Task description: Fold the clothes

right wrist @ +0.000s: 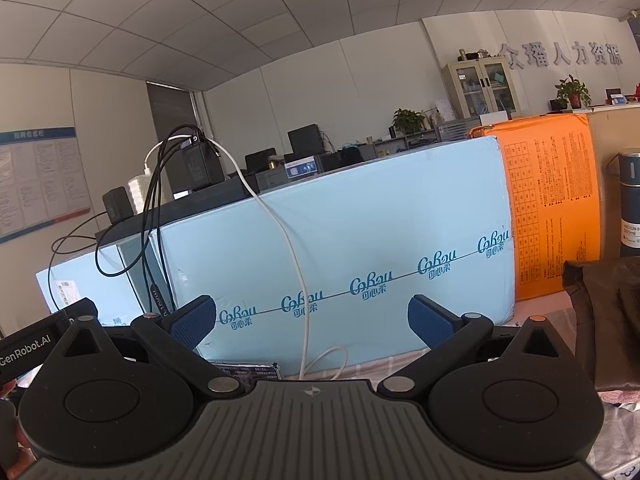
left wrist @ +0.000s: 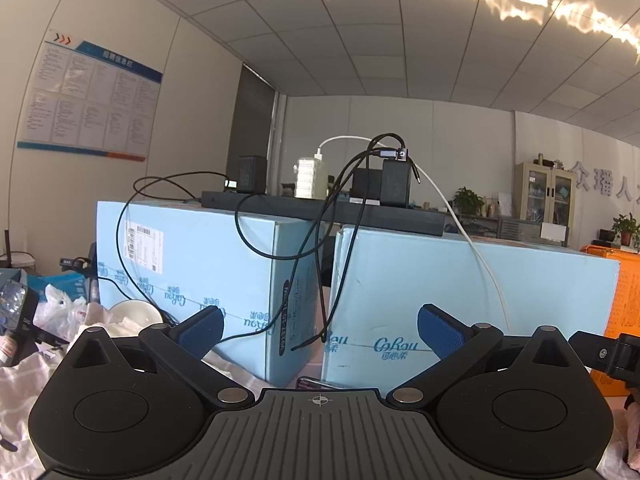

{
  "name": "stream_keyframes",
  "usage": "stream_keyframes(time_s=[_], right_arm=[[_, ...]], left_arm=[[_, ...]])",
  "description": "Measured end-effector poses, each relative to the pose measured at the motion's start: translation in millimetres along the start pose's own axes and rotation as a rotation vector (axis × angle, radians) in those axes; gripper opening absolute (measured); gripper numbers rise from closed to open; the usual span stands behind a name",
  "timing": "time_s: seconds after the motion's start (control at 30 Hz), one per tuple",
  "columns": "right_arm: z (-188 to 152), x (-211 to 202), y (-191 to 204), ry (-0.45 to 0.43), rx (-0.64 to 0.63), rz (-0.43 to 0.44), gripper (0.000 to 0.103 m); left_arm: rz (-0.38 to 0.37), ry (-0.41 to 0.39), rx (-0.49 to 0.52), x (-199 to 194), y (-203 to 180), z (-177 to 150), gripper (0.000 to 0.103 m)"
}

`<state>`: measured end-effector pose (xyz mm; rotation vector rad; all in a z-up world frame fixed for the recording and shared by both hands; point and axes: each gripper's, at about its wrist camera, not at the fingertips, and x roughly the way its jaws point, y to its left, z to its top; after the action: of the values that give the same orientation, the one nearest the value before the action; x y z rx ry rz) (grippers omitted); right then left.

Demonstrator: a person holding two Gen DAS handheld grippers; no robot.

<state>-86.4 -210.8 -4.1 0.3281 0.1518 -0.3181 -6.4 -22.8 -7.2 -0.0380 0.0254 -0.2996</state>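
My left gripper (left wrist: 320, 332) is open and empty, its blue pads wide apart, held level and facing light blue cartons (left wrist: 472, 292). Pale pink checked cloth (left wrist: 20, 384) lies crumpled at the lower left of the left wrist view, below and left of the gripper. My right gripper (right wrist: 314, 322) is also open and empty, facing the same blue cartons (right wrist: 360, 248). A dark brown garment (right wrist: 604, 312) lies at the right edge of the right wrist view. Pink checked cloth (right wrist: 396, 360) covers the surface under the gripper.
A black power strip with chargers (left wrist: 320, 204) sits on top of the cartons, with black and white cables (left wrist: 472, 248) hanging down. A phone (right wrist: 248, 372) lies by the carton base. An orange box (right wrist: 548, 208) and a flask (right wrist: 630, 200) stand at the right. A white bowl (left wrist: 134, 312) sits at the left.
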Motion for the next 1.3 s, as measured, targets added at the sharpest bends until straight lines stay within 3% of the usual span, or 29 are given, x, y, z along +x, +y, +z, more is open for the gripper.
stream_keyframes(time_s=[0.97,1.17,1.3], right_arm=[[3.2,-7.4,0.3,-0.018,-0.034,-0.044,0.103],[6.9,-18.0,-2.5,-0.050,-0.043,-0.084,0.103],[9.3,-29.0,-7.5,-0.079,-0.032,-0.104,0.103]], left_arm=[[0.011,0.000,-0.014,-0.5,-0.9,0.0,0.103],[0.013,-0.003,-0.045,0.1,6.8,2.2,0.103],[-0.009,-0.022,-0.127,0.2,22.5,3.2,0.103]])
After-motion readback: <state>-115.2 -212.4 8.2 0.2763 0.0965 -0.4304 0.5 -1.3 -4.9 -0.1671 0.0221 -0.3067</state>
